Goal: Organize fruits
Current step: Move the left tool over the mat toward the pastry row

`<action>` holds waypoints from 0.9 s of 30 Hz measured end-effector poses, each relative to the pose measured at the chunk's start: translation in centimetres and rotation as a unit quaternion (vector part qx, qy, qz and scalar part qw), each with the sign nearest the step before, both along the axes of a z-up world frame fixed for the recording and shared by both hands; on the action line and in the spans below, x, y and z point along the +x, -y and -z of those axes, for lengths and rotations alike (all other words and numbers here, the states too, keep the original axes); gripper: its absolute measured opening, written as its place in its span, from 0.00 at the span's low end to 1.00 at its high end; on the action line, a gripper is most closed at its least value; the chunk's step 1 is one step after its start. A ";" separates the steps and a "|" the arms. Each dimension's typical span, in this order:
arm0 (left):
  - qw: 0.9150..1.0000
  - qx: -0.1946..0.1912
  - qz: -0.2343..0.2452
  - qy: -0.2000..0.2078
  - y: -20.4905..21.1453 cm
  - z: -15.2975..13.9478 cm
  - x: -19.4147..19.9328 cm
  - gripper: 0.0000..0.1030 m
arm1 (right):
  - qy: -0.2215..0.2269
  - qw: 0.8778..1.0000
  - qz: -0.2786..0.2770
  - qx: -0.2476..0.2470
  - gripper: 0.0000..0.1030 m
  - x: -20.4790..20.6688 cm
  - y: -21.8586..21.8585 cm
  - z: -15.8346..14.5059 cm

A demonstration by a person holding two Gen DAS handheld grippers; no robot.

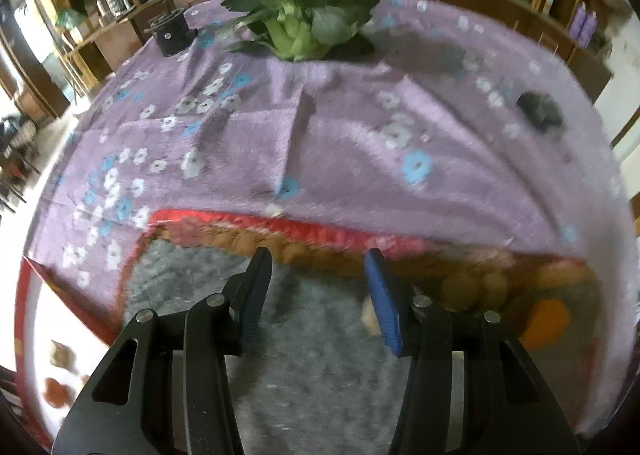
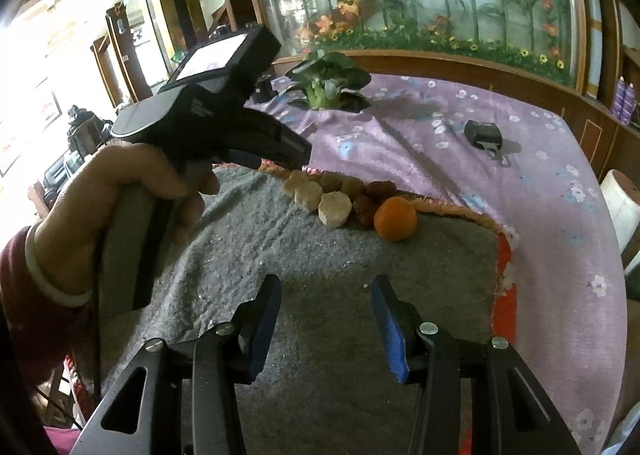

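Both grippers are spread with nothing between their blue pads. The right gripper (image 2: pixel 325 329) hovers over the grey mat (image 2: pixel 304 255). Ahead of it, slightly to its right, an orange (image 2: pixel 395 219) sits at the mat's far edge, touching dark red fruits (image 2: pixel 374 199) — pale round pieces (image 2: pixel 334 209) continue that row leftward. The left gripper (image 1: pixel 316 295), held in a hand (image 2: pixel 116 207), has the orange (image 1: pixel 546 323) to its right, blurred. Far ahead on the purple floral cloth (image 2: pixel 520 191) lies a bok choy (image 2: pixel 326 81).
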State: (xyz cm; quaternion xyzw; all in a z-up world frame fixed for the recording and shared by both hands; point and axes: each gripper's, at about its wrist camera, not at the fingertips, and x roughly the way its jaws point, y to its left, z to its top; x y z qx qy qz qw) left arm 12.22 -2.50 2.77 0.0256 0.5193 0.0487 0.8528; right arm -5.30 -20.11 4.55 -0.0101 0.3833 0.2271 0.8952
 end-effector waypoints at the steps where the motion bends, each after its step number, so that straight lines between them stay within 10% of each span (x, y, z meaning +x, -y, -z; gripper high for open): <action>1: 1.000 0.008 -0.001 -0.002 -0.4 0.0 -0.4 0.47 | -0.001 1.000 -0.001 0.001 0.44 0.1 0.0 0.1; 15: 1.000 -0.018 0.004 0.013 -1.1 -1.4 -0.5 0.47 | -0.004 1.000 -0.005 0.010 0.45 0.4 0.2 0.4; 27: 0.996 0.078 0.039 -0.029 -3.0 0.7 -3.4 0.47 | -0.017 1.000 -0.011 0.023 0.45 1.0 0.4 0.9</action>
